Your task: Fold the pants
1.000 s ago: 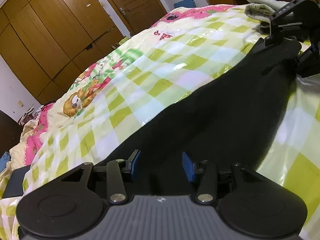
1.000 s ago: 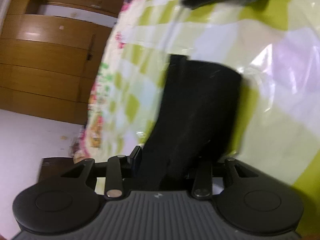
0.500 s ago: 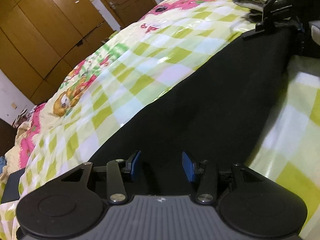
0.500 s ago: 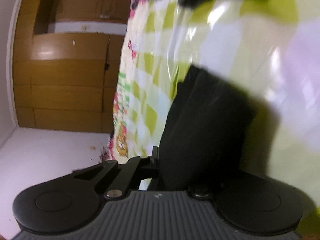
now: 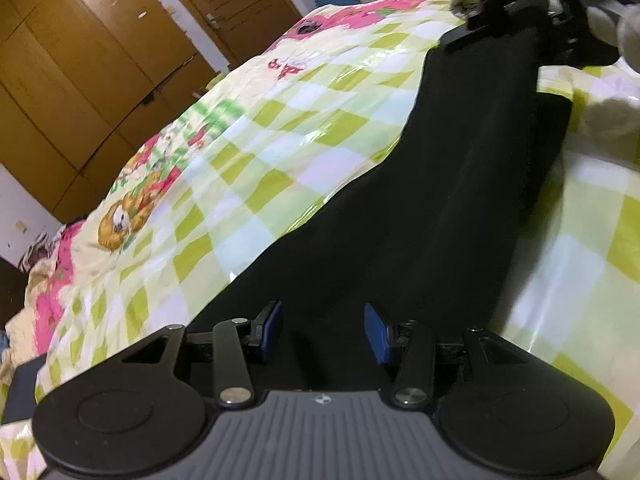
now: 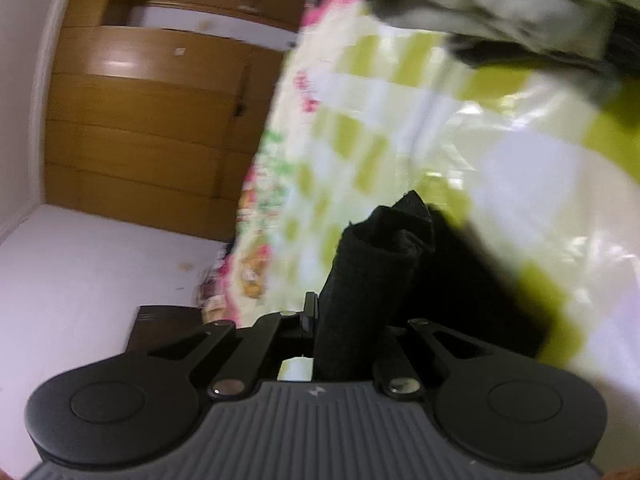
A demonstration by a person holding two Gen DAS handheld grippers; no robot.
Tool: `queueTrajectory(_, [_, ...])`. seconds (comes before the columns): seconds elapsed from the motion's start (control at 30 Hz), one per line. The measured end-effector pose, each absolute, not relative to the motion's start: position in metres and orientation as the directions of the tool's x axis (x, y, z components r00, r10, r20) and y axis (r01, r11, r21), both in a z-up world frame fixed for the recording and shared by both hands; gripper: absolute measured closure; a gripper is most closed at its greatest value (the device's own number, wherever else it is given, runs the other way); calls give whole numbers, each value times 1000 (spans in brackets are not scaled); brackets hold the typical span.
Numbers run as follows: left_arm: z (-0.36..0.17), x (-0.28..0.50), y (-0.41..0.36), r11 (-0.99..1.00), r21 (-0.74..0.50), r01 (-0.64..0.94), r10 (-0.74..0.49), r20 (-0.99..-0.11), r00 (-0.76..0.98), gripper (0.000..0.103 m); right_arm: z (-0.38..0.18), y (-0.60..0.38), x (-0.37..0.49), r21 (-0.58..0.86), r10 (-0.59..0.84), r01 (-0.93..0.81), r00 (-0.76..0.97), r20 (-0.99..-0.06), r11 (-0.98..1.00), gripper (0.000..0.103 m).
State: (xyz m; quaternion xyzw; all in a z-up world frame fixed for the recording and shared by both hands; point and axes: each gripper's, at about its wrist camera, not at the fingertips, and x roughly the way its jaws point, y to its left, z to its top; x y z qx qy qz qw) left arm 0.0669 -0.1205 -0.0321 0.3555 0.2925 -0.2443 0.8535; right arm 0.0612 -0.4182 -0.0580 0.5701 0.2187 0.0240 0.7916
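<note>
The black pants (image 5: 460, 184) lie stretched along a bed covered by a glossy checked bedspread (image 5: 280, 152) in green, white and pink, printed with a cartoon dog and some red characters too small and warped to read. The left gripper (image 5: 324, 332) hangs low over the near end of the pants, its blue-padded jaws apart with dark cloth beneath and between them, the pads not pressing on it. At the far end, the right gripper (image 6: 340, 320) has its jaws drawn together on a bunched fold of the pants, which stands up in a crumpled peak just beyond the pads. A small emblem sits on each gripper's ribbed grey body; no lettering can be made out. Wooden wardrobe doors (image 5: 80, 80) line the wall beyond the bed, and pale folded cloth (image 6: 480, 4) lies near the pants' far end.
</note>
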Motion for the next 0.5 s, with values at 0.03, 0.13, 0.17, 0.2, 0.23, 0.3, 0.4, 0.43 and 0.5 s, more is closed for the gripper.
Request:
queueTrajectory(0.03, [-33, 68, -118, 632, 462, 622, -206, -674, 709, 44, -57, -414, 60, 888, 278, 232, 892, -357, 397, 92])
queueTrajectory(0.13, [-35, 67, -110, 640, 460, 615, -203, -670, 714, 44, -70, -408, 45, 849, 265, 321, 851, -453, 420, 63])
queueTrajectory(0.17, [-35, 67, -108, 645, 456, 614, -205, -671, 713, 44, -75, -409, 34, 850, 257, 348, 847, -466, 395, 59])
queueTrajectory(0.2, [-35, 66, -106, 648, 452, 614, -208, -670, 712, 44, -79, -410, 23, 856, 253, 367, 846, -470, 363, 58])
queueTrajectory(0.23, [-35, 66, -105, 650, 448, 614, -212, -669, 712, 44, -82, -411, 11, 867, 249, 372, 852, -461, 332, 58])
queueTrajectory(0.3, [-36, 65, -103, 651, 444, 616, -218, -668, 712, 44, -81, -410, -9, 865, 224, 386, 856, -465, 322, 60])
queueTrajectory(0.4, [-35, 64, -102, 652, 443, 615, -221, -665, 713, 44, -78, -410, -22, 861, 200, 396, 860, -470, 319, 60])
queueTrajectory(0.43, [-35, 63, -101, 655, 442, 613, -220, -665, 714, 44, -79, -411, -25, 866, 199, 392, 864, -462, 310, 60])
queueTrajectory(0.5, [-35, 63, -99, 661, 435, 612, -220, -667, 712, 44, -81, -415, -28, 864, 168, 405, 869, -465, 299, 61])
